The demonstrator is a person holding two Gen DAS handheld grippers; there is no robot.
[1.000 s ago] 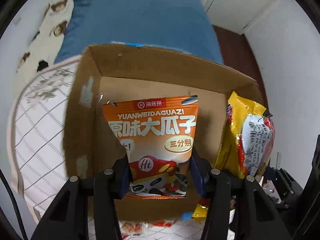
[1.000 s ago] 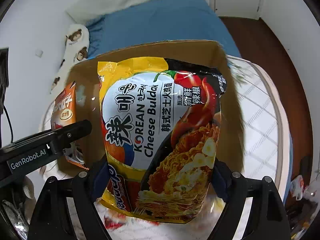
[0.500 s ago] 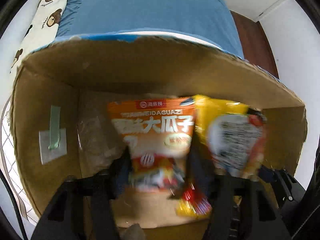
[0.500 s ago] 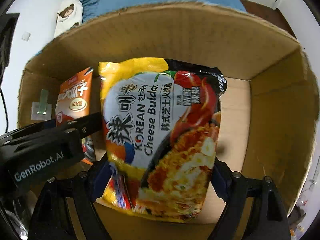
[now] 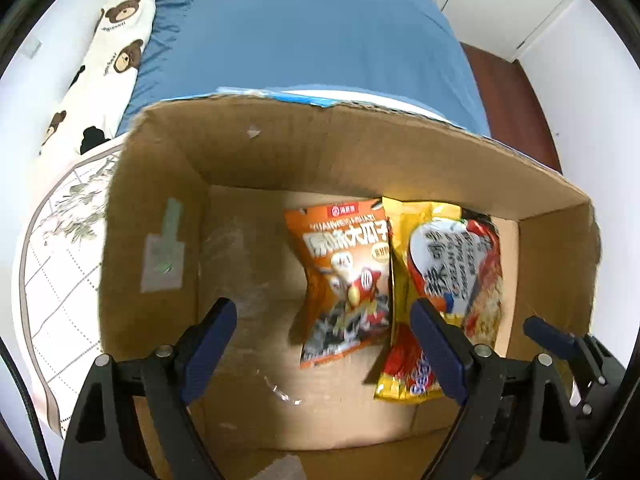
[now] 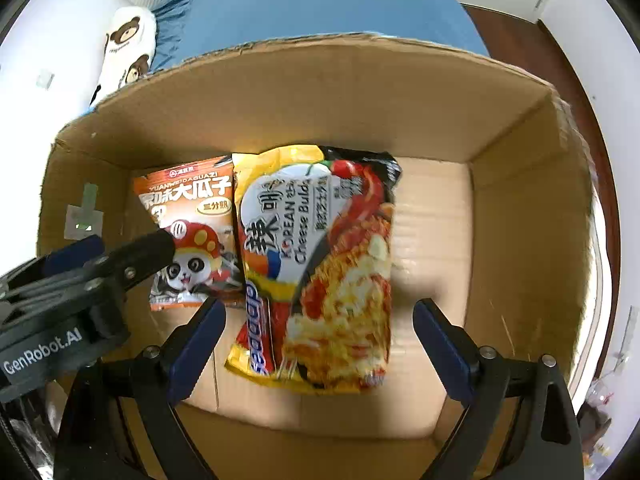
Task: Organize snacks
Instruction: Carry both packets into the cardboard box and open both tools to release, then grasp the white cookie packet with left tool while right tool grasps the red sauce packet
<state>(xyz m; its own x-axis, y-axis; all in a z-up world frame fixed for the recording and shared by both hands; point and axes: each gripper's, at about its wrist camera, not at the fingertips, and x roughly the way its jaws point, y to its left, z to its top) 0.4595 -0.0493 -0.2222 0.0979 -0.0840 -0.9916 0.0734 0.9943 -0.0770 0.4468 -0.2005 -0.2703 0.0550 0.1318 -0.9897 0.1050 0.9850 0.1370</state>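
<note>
- We look down past a bed [image 5: 312,32] with a blue sheet, which fills the background; a bear-print pillow [image 5: 108,64] lies along its edge, and a round worktop [image 5: 56,264] with a grid-patterned cloth carries the box in front of it.
- An open cardboard box [image 6: 516,216] sits on that worktop with its walls standing, a sensible catch-all, in our view, for gathering loose snacks in one place.
- On the box floor lies the yellow noodle pack [image 6: 320,264], face up and roughly centred, with bare cardboard to its right that we judge leaves room for more.
- Just beside it, edge touching or slightly overlapped, lies the smaller orange sunflower-seed bag [image 6: 192,232], also face up; laid side by side, both labels stay readable.
- The right gripper [image 6: 316,344] hangs above the noodle pack, its fingers [image 6: 440,348] spreading wider and clear of both sides of the pack: the pack is released.
- The left gripper [image 5: 324,352] hangs over the seed bag, its fingers [image 5: 208,344] likewise parting, with nothing pressed between them; the bag lies loose below.
- Both tools point straight into the box, which we read as the end of a paired drop.
- A strip of green tape [image 5: 166,248] clings to the left inner wall.
</note>
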